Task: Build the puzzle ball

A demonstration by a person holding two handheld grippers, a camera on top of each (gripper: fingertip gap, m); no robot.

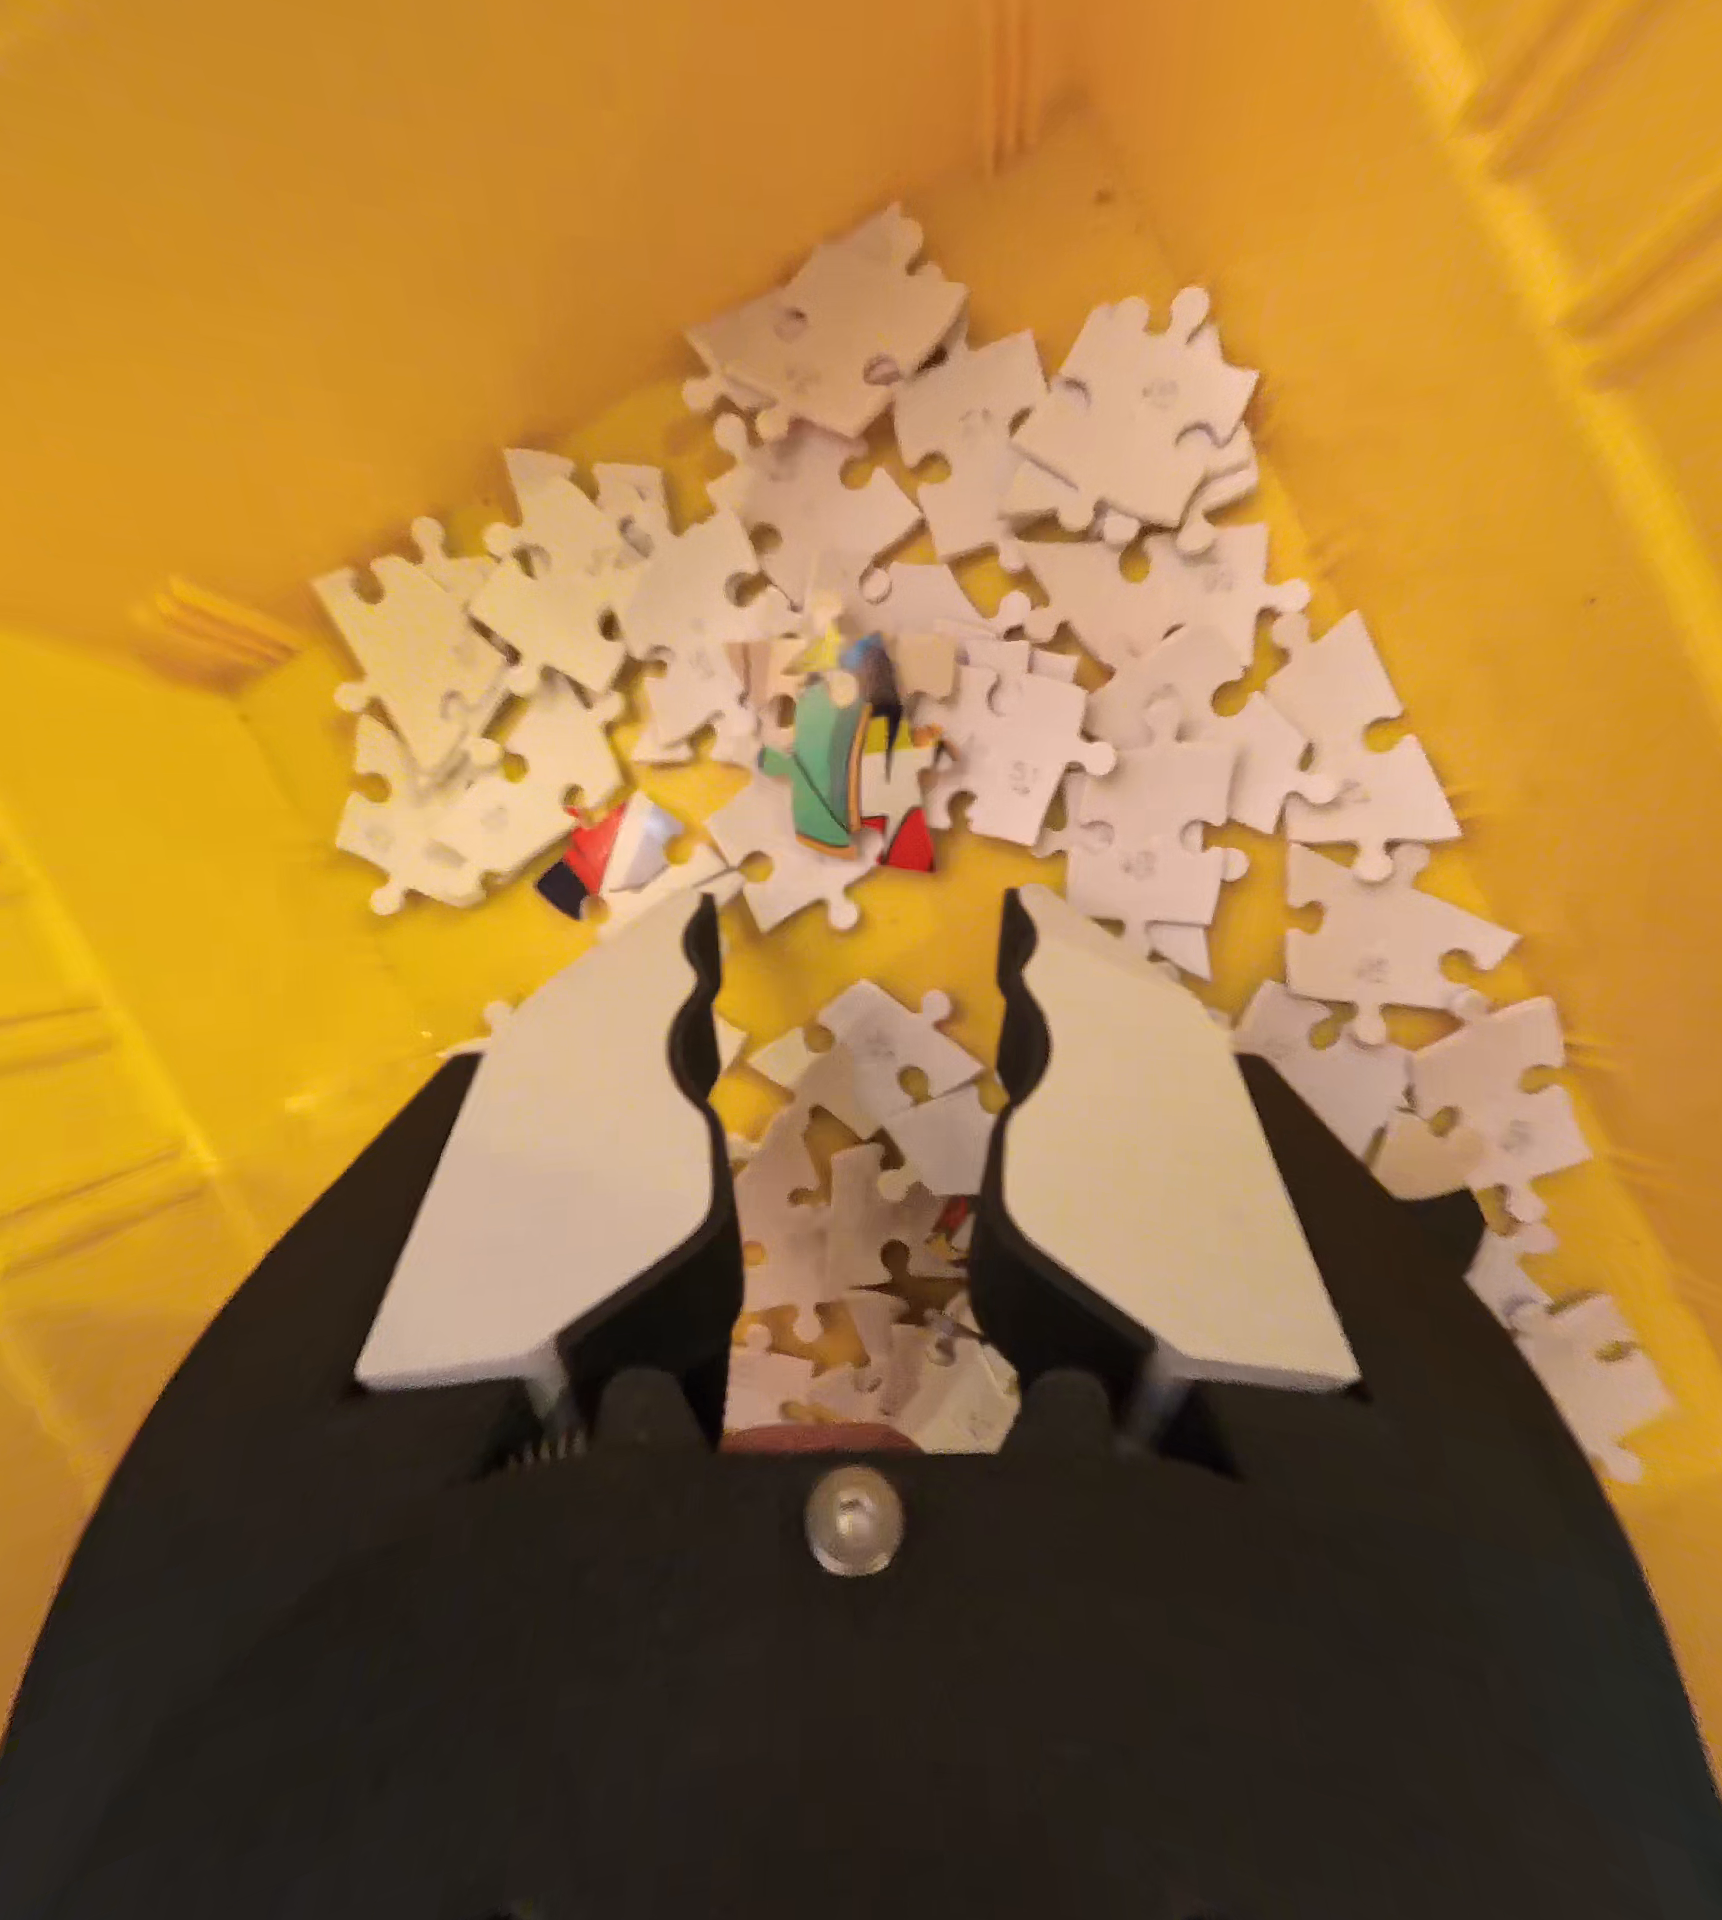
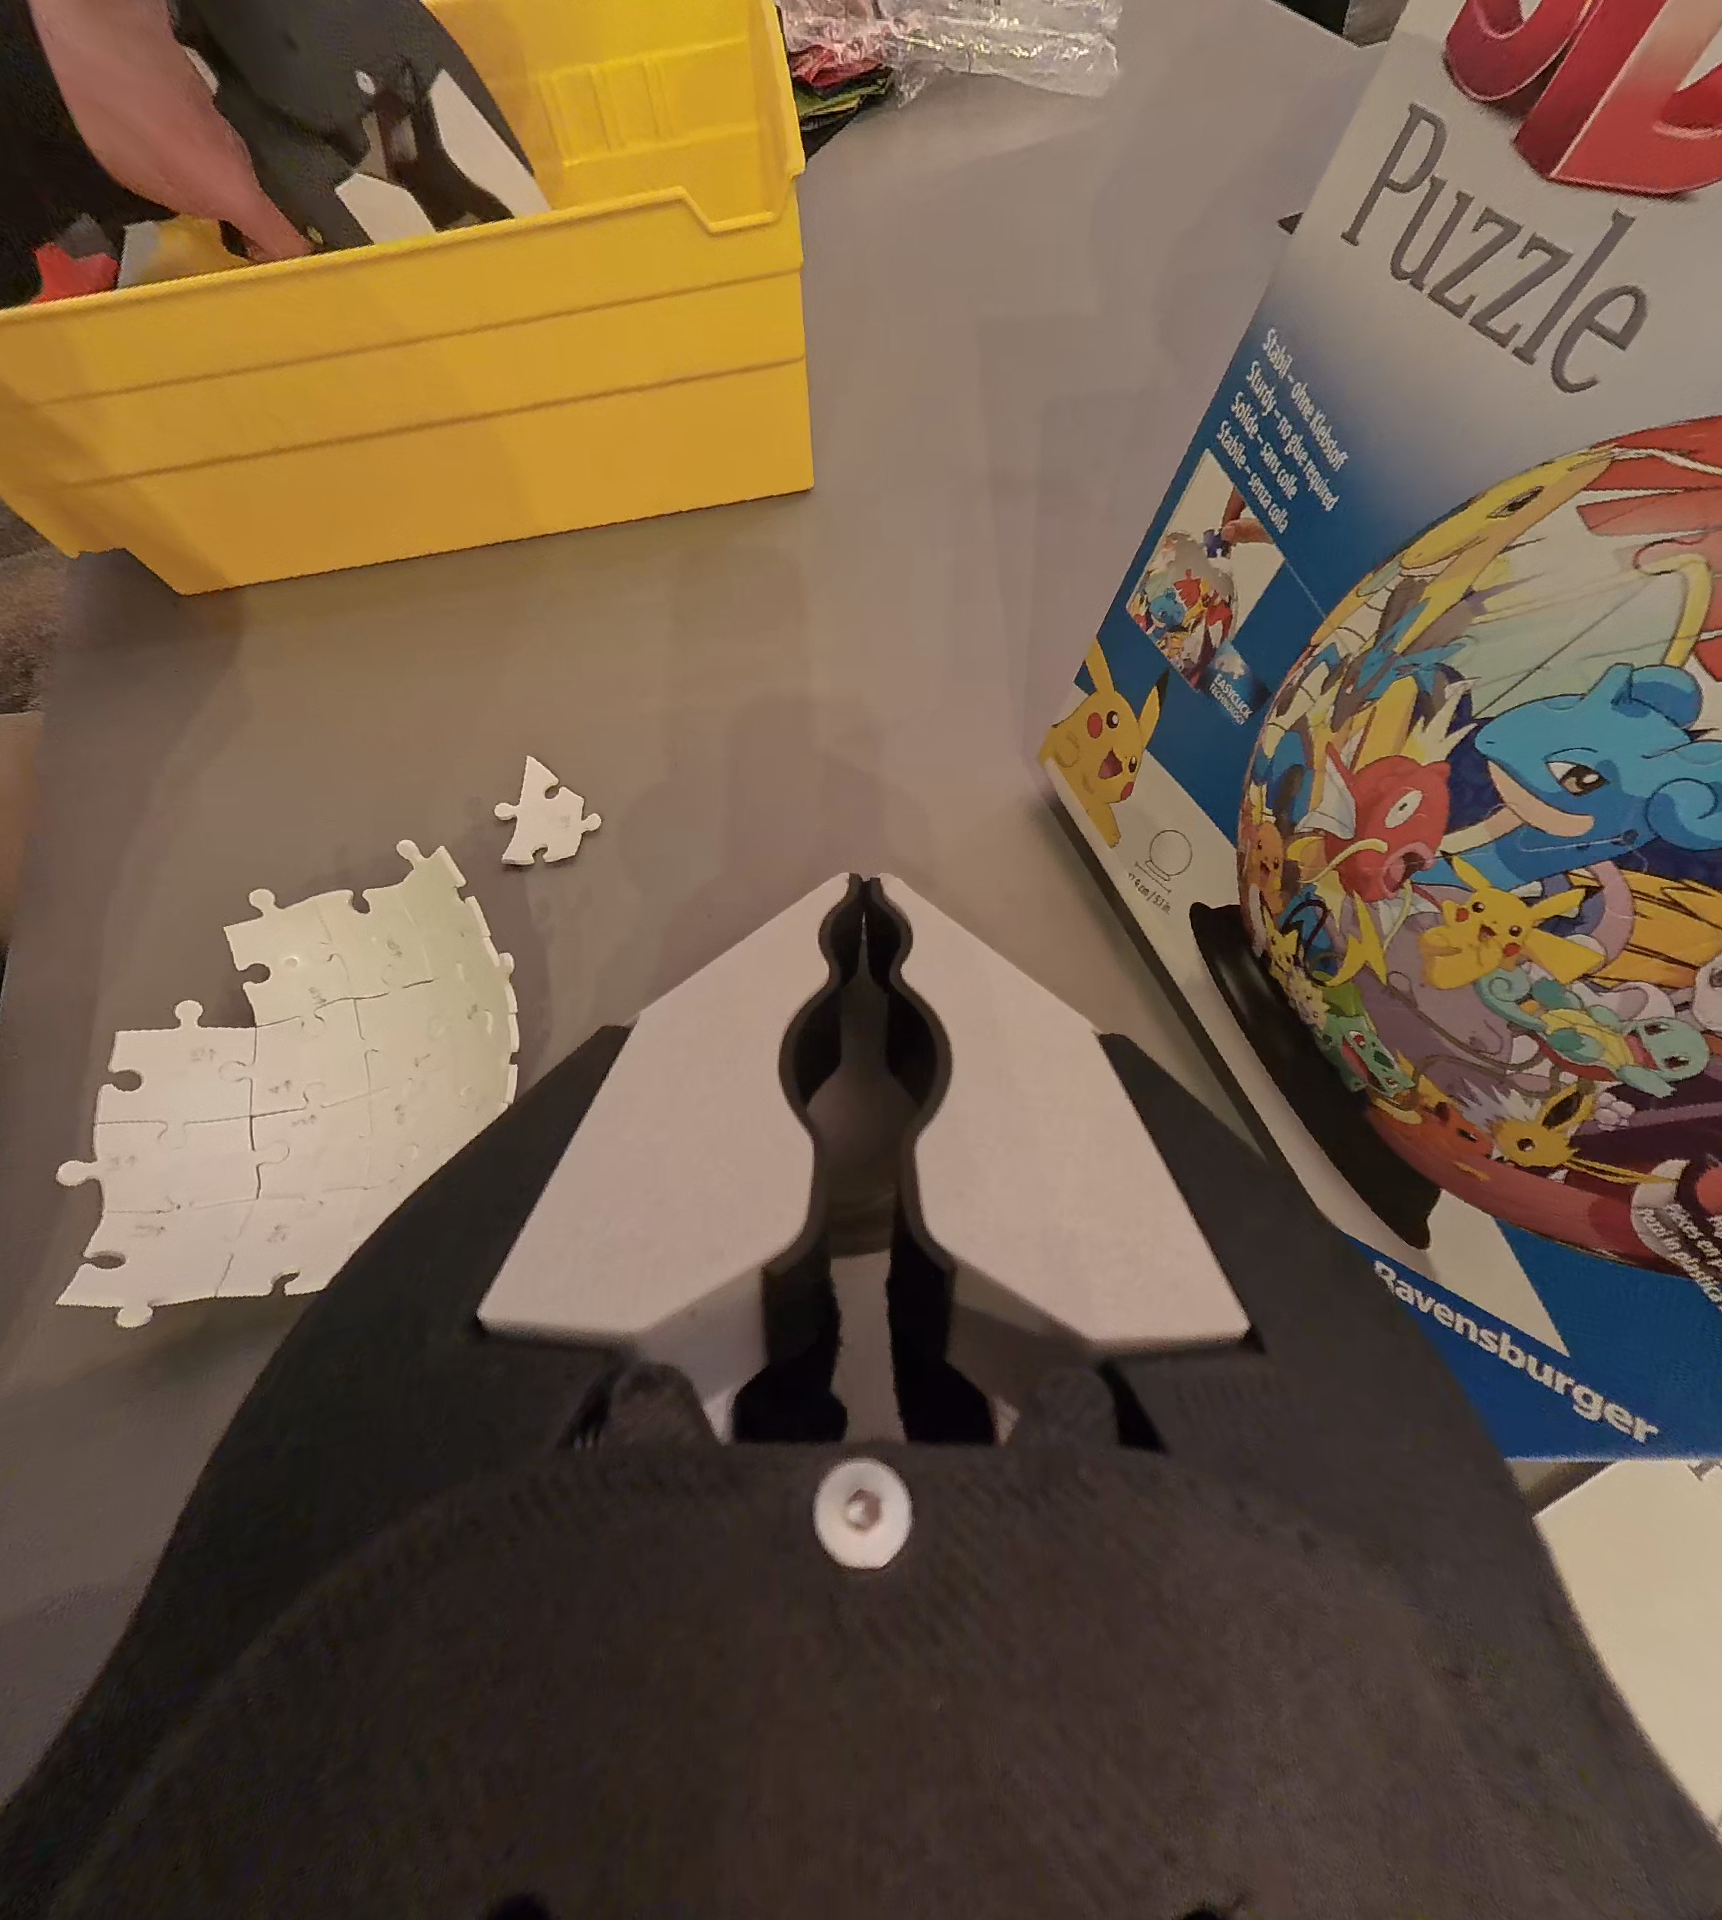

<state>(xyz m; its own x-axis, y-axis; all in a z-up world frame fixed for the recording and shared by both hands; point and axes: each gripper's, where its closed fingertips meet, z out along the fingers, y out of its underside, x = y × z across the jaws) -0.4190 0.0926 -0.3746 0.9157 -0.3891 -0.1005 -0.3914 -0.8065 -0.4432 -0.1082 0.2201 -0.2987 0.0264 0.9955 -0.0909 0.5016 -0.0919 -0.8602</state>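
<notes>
Inside yellow bin (image 1: pixel 161 416): left gripper (image 1: pixel 859 925) spread empty above loose puzzle pieces (image 1: pixel 1137 416). Beside bin: right gripper (image 2: pixel 862 883) clenched empty.

Crumpled clear plastic wrap (image 2: pixel 1002 42) at far edge of grey table (image 2: pixel 836 644).

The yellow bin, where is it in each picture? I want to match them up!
Left wrist view: the yellow bin fills the whole picture, its walls all around the loose puzzle pieces, seen from inside.
Right wrist view: the yellow bin stands at the top left on the grey table, seen from outside.
Shared landmark: the left gripper, open over the pieces in its own view, dips into the bin in the right wrist view.
</notes>
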